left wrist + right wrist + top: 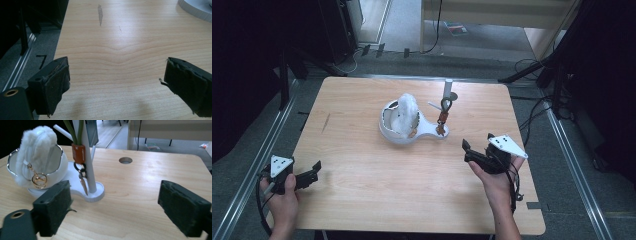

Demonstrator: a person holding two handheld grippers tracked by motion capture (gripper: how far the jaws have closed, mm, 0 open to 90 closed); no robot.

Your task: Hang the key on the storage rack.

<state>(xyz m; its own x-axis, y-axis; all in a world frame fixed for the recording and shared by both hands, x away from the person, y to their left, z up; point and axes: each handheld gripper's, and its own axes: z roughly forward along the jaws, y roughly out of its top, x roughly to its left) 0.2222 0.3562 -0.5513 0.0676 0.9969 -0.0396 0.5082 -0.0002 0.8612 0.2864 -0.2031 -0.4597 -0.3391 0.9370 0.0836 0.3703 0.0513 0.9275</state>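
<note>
- My right gripper (473, 151) sits near the table's right front, jaws spread wide with nothing between them; in the right gripper view the black foam pads (53, 207) frame bare wood.
- My left gripper (307, 176) rests at the front-left corner, jaws apart and empty too, well away from everything else. My guess: it's parked there to keep clear.
- The white stand with a bowl-shaped dish and a thin upright post (87, 162) is at the table's middle, just ahead of the right gripper.
- A fluffy white pouch with a gold ring clasp (35, 150) leans upright inside the dish (387, 131), the rim propping it. The clasp hangs over the near edge.
- An orange leather key fob on a green loop (78, 153) hangs from the post; dark rings and a small pendant dangle under it, ending just above the base. Hanging keeps it off the table and easy to pinch.
- Fob has faint embossed marks, too small to read. No other writing legible.
- Wooden tabletop (362, 190) is bare in front.
</note>
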